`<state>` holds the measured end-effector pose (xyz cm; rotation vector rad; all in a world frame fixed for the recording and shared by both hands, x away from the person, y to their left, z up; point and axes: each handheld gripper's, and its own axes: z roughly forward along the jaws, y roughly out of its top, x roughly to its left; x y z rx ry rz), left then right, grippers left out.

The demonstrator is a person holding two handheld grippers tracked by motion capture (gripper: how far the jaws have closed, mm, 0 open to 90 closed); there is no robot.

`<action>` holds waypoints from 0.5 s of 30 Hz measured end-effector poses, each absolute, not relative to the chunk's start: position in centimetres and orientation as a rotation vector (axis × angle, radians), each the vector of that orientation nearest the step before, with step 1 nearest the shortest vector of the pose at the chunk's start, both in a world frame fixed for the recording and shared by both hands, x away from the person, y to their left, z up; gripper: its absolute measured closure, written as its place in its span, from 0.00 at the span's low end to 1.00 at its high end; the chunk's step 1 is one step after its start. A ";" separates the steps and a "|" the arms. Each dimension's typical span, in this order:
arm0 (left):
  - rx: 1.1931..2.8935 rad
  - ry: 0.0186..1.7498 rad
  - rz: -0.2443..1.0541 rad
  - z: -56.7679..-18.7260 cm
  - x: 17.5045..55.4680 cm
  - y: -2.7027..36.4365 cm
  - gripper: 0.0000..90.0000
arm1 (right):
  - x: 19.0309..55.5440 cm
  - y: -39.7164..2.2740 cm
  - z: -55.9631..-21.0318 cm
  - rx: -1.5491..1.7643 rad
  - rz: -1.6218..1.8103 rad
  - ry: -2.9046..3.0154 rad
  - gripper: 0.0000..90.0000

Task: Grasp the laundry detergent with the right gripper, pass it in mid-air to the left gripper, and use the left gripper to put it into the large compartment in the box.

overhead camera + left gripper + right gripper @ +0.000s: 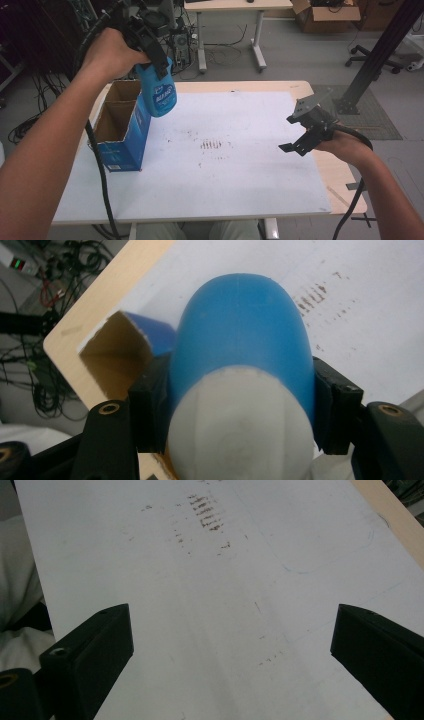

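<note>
Both forearms are bare, with no sleeves in sight. The left gripper (150, 42) and right gripper (305, 135) are black, trailing thick black cables. Brass-coloured screw inserts dot the fingers (345, 405).

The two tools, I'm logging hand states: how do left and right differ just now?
The left tool is shut on the blue bottle, raised beside the open blue box; the right tool is open and holds nothing, low over the white sheet. Both are black and hand-held.

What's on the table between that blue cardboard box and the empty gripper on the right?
Nothing but bare white sheet with brown smudges, as the high view shows, between box and right gripper.
</note>
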<state>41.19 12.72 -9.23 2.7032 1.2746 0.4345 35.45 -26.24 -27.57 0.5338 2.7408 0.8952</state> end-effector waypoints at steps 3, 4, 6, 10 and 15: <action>2.644 1.358 0.454 -8.9 41.2 13.7 0.42 | 35.4 -26.5 -27.3 0.539 0.887 2.739 0.03; 2.625 1.383 0.454 -8.8 41.2 14.0 0.42 | 35.4 -26.5 -27.3 0.539 0.887 2.739 0.03; 2.603 1.425 0.458 -8.5 41.2 14.7 0.42 | 35.3 -26.7 -27.1 0.534 0.877 2.731 0.03; 2.559 1.514 0.464 -8.0 41.2 16.0 0.42 | 35.3 -26.9 -26.9 0.529 0.874 2.724 0.04; 2.490 1.631 0.475 -7.1 41.0 18.0 0.42 | 35.2 -27.1 -26.8 0.525 0.865 2.725 0.04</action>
